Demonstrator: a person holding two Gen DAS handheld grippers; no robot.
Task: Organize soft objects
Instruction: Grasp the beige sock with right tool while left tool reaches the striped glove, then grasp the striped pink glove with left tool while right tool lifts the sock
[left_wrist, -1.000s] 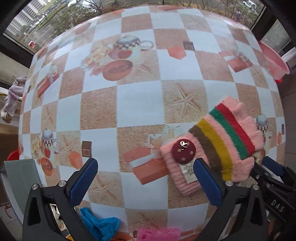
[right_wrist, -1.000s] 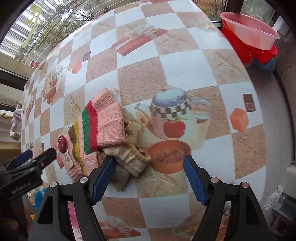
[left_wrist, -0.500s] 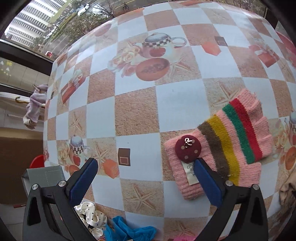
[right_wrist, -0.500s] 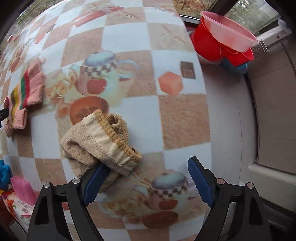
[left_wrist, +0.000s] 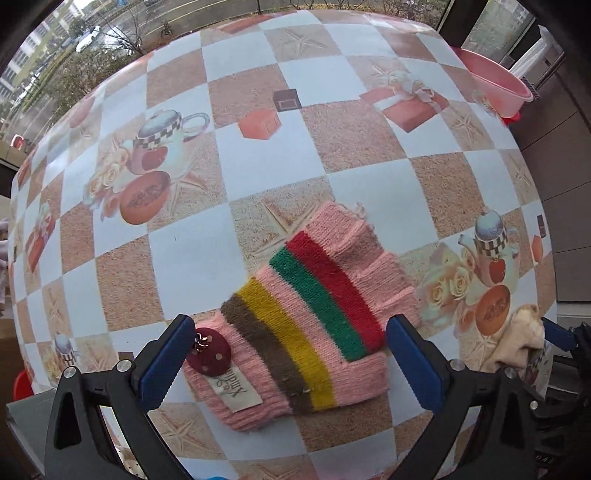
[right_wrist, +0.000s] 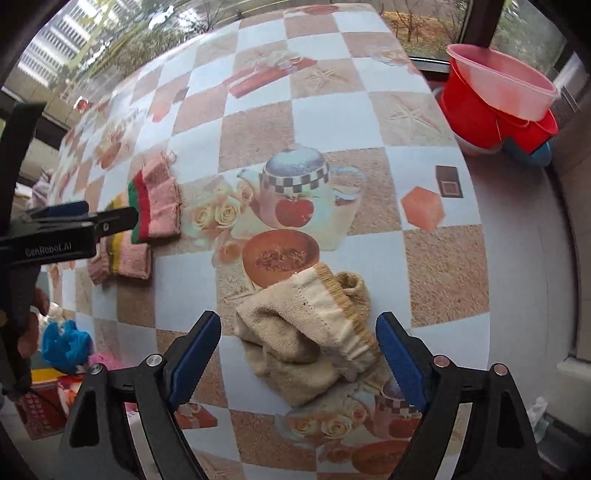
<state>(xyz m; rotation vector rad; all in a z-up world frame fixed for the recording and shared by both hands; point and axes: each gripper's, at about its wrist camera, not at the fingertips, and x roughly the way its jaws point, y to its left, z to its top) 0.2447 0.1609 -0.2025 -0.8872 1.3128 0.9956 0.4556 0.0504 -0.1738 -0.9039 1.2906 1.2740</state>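
Observation:
A pink knit glove (left_wrist: 306, 325) with red, green, yellow and brown stripes and a dark red button lies flat on the checked tablecloth. My left gripper (left_wrist: 290, 363) points straight down over it, open, one blue pad on each side of the glove and clear of it. In the right wrist view the glove (right_wrist: 159, 199) sits at the left under my left gripper (right_wrist: 110, 213). A crumpled beige sock (right_wrist: 310, 332) lies between the blue pads of my right gripper (right_wrist: 297, 356), which is open with a gap on both sides. The sock (left_wrist: 521, 339) also shows at the left wrist view's right edge.
Red and pink basins (right_wrist: 495, 99) are stacked beyond the table's right edge (right_wrist: 480, 236). Off the near left corner lie a blue cloth (right_wrist: 64, 345) and a pink item (right_wrist: 107, 360). A grey box (left_wrist: 22, 410) sits at the lower left of the left wrist view.
The sock, earlier bunched against the glove, now lies apart to its right, centred between the right jaws, which stand wider. The left gripper has shifted so the glove lies between its jaws.

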